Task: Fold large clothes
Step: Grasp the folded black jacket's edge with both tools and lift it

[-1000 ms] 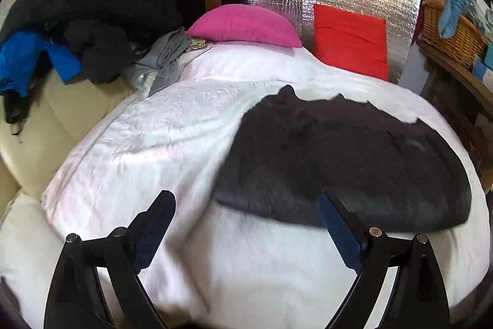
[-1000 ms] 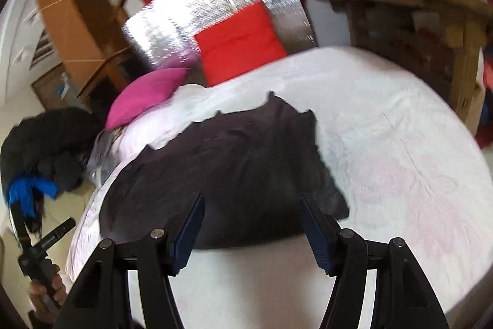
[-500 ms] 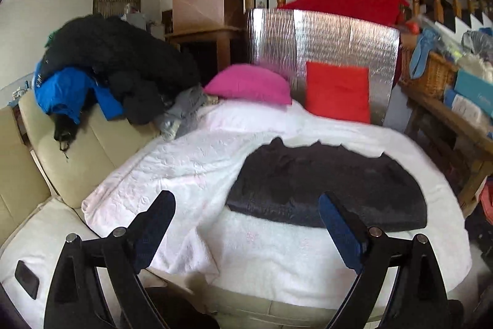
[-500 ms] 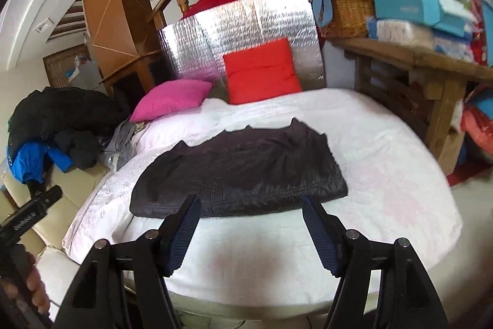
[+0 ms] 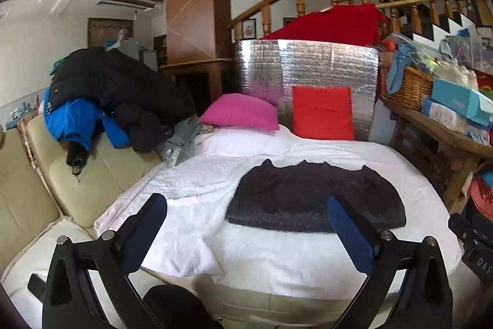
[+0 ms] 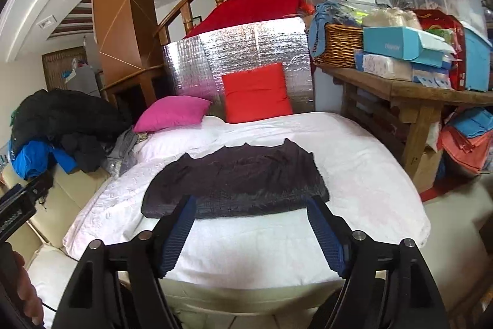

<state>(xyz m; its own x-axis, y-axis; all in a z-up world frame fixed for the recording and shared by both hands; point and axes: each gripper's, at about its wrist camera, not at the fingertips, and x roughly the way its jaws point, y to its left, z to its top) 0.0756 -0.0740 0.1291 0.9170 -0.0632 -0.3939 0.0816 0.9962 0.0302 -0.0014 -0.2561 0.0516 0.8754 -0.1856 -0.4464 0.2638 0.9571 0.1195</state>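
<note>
Right wrist view: the folded dark knitted garment [image 6: 237, 184] lies flat on the white quilted bedspread [image 6: 363, 174], beyond the spread, empty right gripper [image 6: 251, 233]. The left gripper [image 5: 246, 228] also gapes empty; the light-blue cardboard box [image 6: 400, 47] carries illegible writing.

The dark garment's [image 5: 314, 199] near hem sits partly behind the right gripper's fingers [image 6: 178, 232], and its folded underside stays hidden.

Black tongs [image 5: 246, 207] (silver screws), ribbed blue pads [image 6: 325, 232]
</note>
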